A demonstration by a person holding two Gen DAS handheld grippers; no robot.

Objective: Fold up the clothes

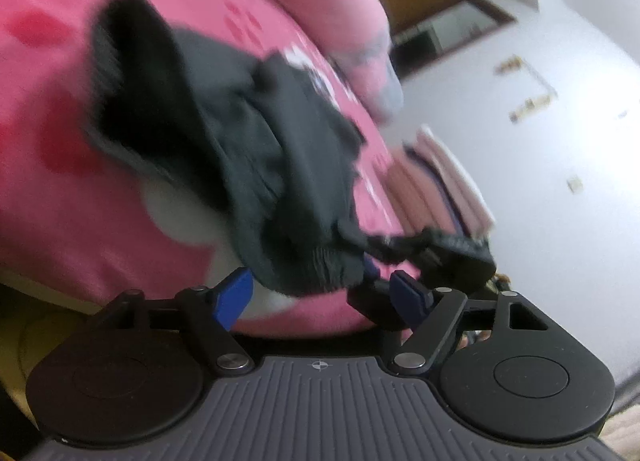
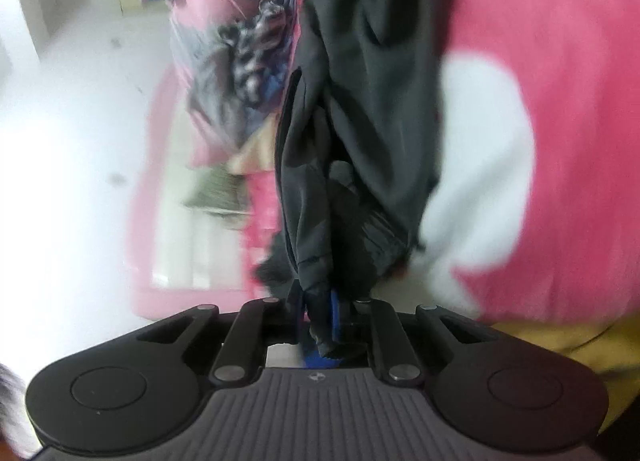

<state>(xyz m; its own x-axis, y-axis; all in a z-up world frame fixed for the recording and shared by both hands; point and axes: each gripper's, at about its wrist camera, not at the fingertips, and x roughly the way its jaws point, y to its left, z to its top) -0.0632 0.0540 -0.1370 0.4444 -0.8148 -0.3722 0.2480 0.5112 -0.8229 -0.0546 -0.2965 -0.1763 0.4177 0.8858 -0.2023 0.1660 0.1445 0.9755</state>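
A dark garment (image 1: 224, 133) lies crumpled on a pink bedspread (image 1: 60, 201) with red and white shapes, reaching to the bed's near edge. The left gripper (image 1: 320, 293) stands open around its hem, pads apart. The right gripper (image 2: 324, 317) is closed on a fold of it. Behind are white walls (image 1: 540, 181) and a wood-framed opening (image 1: 452, 21).

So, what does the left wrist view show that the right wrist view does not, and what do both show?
Only the left wrist view: the left gripper open, its blue fingers apart, the garment's edge between them but not pinched, and a framed opening in the white wall.

Only the right wrist view: the right gripper shut on a fold of the dark garment, and a patterned cloth bundle beyond it.

Both: the dark garment on the pink bedcover with its white patch.
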